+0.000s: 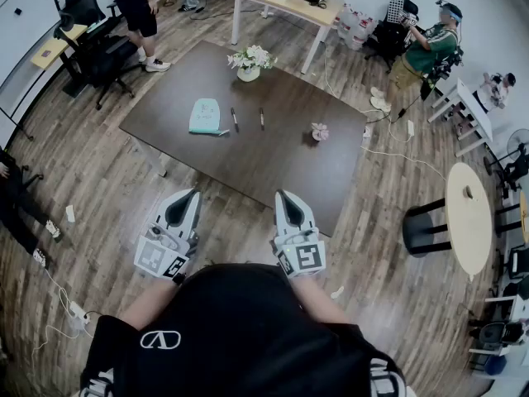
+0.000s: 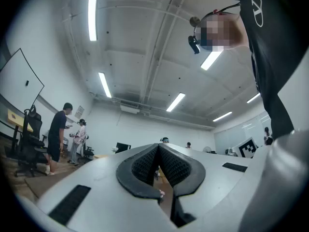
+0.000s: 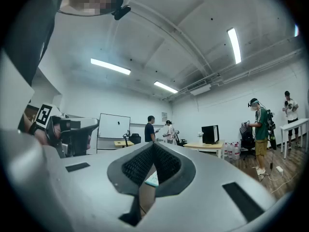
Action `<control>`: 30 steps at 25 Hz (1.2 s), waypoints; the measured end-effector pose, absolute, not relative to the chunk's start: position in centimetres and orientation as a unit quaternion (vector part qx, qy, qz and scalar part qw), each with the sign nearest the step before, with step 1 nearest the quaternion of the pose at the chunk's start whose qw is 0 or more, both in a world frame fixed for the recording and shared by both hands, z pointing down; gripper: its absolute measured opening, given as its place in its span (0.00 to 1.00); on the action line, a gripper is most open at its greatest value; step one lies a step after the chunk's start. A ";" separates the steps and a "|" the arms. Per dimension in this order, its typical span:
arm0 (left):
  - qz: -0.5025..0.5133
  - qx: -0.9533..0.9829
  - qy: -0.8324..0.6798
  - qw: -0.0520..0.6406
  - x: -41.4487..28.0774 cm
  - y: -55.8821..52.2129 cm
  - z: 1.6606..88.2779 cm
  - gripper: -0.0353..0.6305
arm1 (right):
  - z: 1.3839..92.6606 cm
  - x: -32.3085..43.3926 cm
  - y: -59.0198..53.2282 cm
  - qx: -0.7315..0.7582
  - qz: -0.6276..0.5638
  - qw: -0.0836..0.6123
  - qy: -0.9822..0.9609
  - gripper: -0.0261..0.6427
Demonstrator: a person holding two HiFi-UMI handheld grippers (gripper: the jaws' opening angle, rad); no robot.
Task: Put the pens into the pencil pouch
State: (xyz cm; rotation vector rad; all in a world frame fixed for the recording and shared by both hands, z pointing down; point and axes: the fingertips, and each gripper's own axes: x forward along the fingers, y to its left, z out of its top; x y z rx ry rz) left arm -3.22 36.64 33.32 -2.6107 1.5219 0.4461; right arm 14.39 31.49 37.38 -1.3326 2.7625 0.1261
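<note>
Head-camera view of a person who stood just short of the near edge of a dark table [image 1: 281,168]. The left gripper [image 1: 191,197] and the right gripper [image 1: 283,197] were held side by side, pointing toward the table. Each had its jaws pressed together with nothing between them. Both pens lay well ahead, toward the table's far side. They were parallel and apart, with their long axes running away from the person. The left pen [image 1: 235,120] sat just beside the teal pencil pouch [image 1: 203,115], which lay flat to its left. The right pen [image 1: 262,118] lay closer to the right gripper's line. Taking either pen would likely mean opening the jaws and closing them across its length.
</note>
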 end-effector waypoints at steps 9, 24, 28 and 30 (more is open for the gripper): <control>0.147 -0.855 0.495 0.051 -3.0 36.5 33.2 0.06 | 37.9 14.5 31.4 -0.434 0.036 0.028 0.900 0.04; 0.140 -0.851 0.505 0.045 -1.3 35.2 33.5 0.06 | 37.2 16.9 30.8 -0.419 0.021 0.070 0.905 0.04; 0.132 -0.845 0.515 0.051 -0.1 34.1 33.7 0.06 | 38.1 17.8 29.4 -0.405 0.010 0.073 0.911 0.04; 0.128 -0.842 0.522 0.053 0.5 33.6 33.8 0.06 | 38.4 18.1 28.8 -0.394 0.007 0.077 0.916 0.04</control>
